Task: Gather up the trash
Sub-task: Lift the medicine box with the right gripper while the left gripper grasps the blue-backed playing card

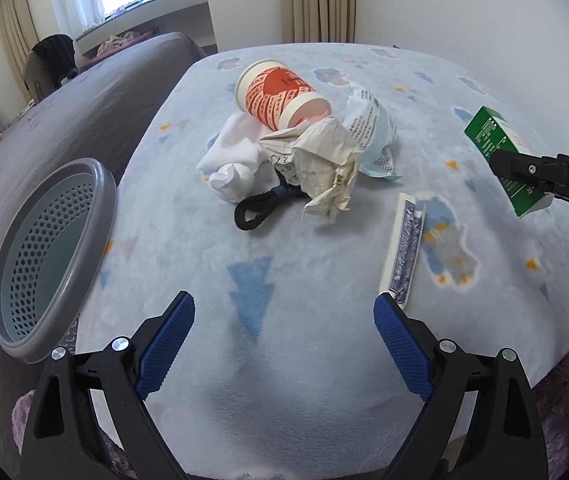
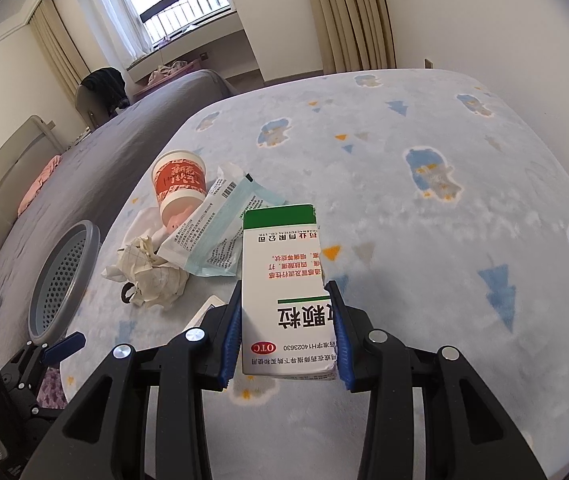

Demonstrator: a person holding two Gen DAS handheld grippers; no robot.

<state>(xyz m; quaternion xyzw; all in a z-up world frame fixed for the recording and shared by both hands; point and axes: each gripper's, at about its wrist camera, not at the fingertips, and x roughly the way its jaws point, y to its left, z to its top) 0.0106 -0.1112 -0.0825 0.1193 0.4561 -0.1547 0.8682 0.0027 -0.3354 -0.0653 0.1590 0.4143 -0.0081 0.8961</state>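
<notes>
From the left wrist camera, the left gripper (image 1: 284, 344) stands spread wide with nothing between its blue pads, low over the pale blue fleece blanket with tree and cloud prints (image 1: 364, 360) that covers the bed. The grey round perforated plastic waste basket (image 1: 50, 256) sits at about nine o'clock from it, just beside the left finger, tilted so its mouth faces the blanket's middle. The heap of trash lies at twelve o'clock: a red and white paper cup (image 1: 280, 94) on its side, a crumpled cream sheet of printed paper (image 1: 324, 164), white tissue (image 1: 230, 156), a pale blue printed plastic wrapper (image 1: 372, 136) and a black cord loop (image 1: 258, 206). A narrow flat white and blue strip (image 1: 404, 248) lies at one o'clock, its long axis running toward the right finger. At two o'clock the green and white cardboard medicine box (image 1: 496, 148) is held clear of the blanket by the right gripper.

From the right wrist camera, the right gripper (image 2: 288, 332) pinches that box (image 2: 284, 280) across its narrow width, long axis pointing away along the fingers. The basket (image 2: 64, 276) is at about nine to ten o'clock, with the crumpled paper (image 2: 152, 272) and the left gripper (image 2: 60, 344) between or near the path. My judgement: the box must travel leftward over the heap to the basket mouth; the blanket at right is open room, while the bed's left edge lies just beyond the basket.
</notes>
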